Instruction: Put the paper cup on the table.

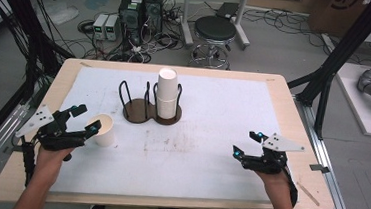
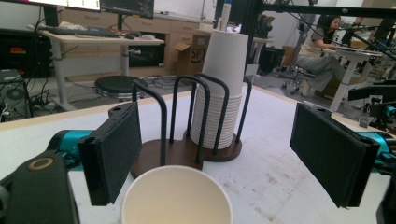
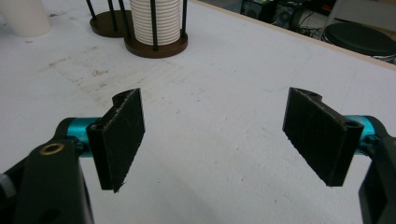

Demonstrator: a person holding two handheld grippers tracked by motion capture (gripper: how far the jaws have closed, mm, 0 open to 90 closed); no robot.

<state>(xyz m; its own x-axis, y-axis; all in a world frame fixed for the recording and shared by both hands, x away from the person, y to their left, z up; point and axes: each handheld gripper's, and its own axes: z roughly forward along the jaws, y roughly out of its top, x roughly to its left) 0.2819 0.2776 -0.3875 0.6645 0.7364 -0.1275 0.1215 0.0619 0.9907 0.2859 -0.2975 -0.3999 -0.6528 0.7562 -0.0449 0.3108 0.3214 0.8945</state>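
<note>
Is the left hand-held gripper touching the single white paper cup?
Apart. In the left gripper view, both pads stand clear of the cup's rim.

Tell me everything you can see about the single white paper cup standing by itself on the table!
The single white paper cup stands upright on the white mat, mouth up and empty inside, with a thin rolled rim and plain smooth walls that narrow downward. It sits on the table's left side, in front of and apart from the brown two-ring cup holder with black wire posts. The left gripper is right beside it; its black fingers stand wide on either side of the rim, not pressing it.
</note>
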